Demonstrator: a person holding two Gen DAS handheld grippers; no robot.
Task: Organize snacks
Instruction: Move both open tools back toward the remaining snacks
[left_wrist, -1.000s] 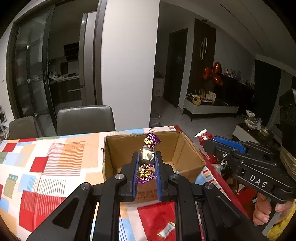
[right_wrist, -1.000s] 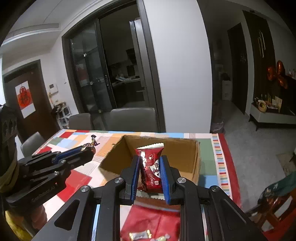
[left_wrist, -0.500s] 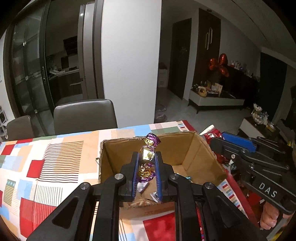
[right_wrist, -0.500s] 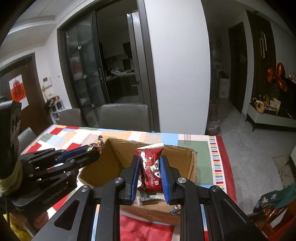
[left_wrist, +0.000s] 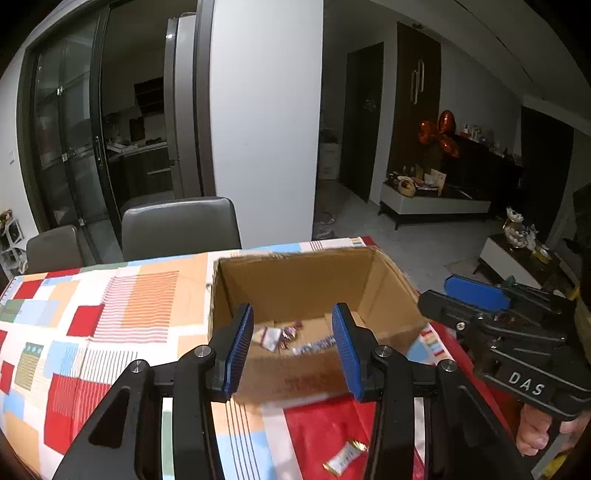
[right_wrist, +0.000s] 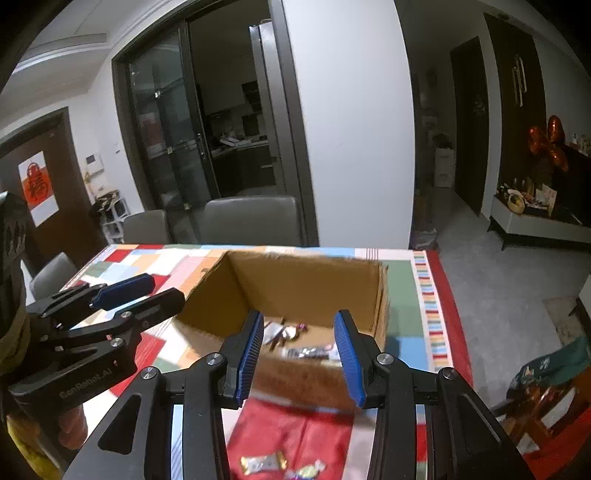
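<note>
Now poised over an open corrugated cardboard box (left_wrist: 314, 288), the left tongs (left_wrist: 293, 343) and right tongs (right_wrist: 301, 349) both gape wide with nothing between their ribbed blue pads, the drop into the box apparently made. Several wrapped snacks (left_wrist: 284, 336) lie on the box floor, blurred enough that their kinds are hard to tell, though crinkled foil and a flat pale sachet seem to be among them. On the bench, spread with a patchwork-print cloth (left_wrist: 110, 325) of red, orange and blue blocks, more sweets wait just short of the box: a gold-ended white candy (left_wrist: 345, 458) in the left view, a similar foil-twisted candy (right_wrist: 264, 461) in the right. Next, by the look of it, each set of tongs must draw back, dip to the cloth and pinch a small, slippery wrapper squarely.
</note>
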